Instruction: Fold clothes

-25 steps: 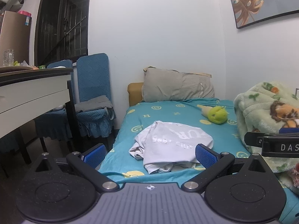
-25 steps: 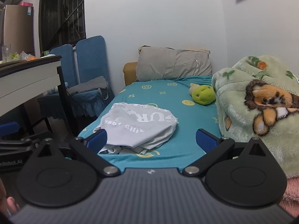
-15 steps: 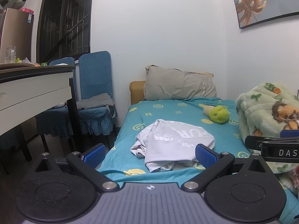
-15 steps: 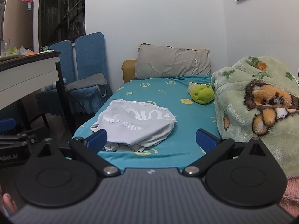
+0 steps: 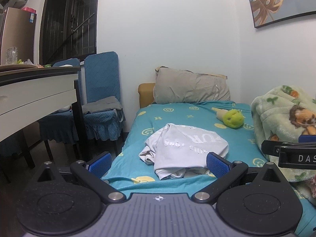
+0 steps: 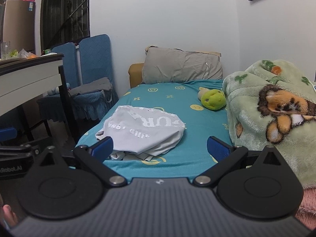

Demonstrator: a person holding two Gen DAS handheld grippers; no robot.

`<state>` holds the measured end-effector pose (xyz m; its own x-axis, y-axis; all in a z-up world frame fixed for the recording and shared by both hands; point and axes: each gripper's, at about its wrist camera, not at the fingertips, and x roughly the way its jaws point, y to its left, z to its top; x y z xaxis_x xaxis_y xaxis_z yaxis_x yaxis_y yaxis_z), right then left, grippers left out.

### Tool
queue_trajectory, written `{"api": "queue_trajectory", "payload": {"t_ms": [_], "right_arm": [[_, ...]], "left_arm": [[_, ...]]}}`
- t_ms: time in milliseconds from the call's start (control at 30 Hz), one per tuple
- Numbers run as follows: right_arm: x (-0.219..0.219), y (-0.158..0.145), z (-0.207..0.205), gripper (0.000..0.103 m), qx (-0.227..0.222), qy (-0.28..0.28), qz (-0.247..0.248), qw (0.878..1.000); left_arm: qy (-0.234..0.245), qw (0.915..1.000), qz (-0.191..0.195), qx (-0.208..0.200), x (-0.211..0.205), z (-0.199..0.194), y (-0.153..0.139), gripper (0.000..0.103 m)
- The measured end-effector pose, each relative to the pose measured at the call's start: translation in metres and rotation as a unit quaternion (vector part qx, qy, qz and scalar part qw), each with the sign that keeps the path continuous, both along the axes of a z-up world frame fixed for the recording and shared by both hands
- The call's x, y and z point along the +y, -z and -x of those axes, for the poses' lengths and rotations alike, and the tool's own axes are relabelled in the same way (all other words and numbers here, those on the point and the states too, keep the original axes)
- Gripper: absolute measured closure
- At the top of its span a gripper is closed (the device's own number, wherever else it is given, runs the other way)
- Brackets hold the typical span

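Both views have shifted a little since the earlier frames: the bed sits slightly lower and nearer in them, and nothing on it has been disturbed. Nearest, the left tongs point(image 5: 158, 163) are spread wide with nothing between the blue pads, and the right tongs point(image 6: 160, 148) stand just as wide and bare, short of the mattress edge. Just beyond them a crumpled white T-shirt point(image 5: 185, 148) with white lettering lies bunched near the foot of the teal bed point(image 5: 177, 116). Farther on, a green plush toy point(image 5: 233, 118) rests beside a green cartoon blanket point(image 6: 266, 106) heaped along the right side. A grey pillow point(image 5: 189, 88) leans against the far wall.
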<state>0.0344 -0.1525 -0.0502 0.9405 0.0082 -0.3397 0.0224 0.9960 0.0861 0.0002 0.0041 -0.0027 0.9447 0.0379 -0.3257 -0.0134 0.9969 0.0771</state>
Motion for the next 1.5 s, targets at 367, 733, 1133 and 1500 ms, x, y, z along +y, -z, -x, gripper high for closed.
{"api": "queue_trajectory", "payload": {"t_ms": [367,733,1133,1500], "right_arm": [[0.000,-0.001,0.001,0.000,-0.001,0.002,-0.002,1.000],[0.001,-0.004,0.001,0.000,0.004,0.007,-0.001,1.000],[-0.012,-0.013,-0.042,0.000,0.064,0.007,-0.091,0.994],[-0.007,0.061,-0.182,0.012,0.224,-0.062,-0.165,0.959]], "left_arm": [[0.004,1.0000,0.006,0.001,0.000,0.000,-0.001,0.000],[0.006,1.0000,0.004,0.006,-0.002,0.000,0.000,0.000],[-0.011,0.9996,0.023,-0.007,0.011,-0.026,-0.045,0.000],[-0.055,0.9976,0.039,0.016,0.037,-0.137,-0.041,0.000]]}}
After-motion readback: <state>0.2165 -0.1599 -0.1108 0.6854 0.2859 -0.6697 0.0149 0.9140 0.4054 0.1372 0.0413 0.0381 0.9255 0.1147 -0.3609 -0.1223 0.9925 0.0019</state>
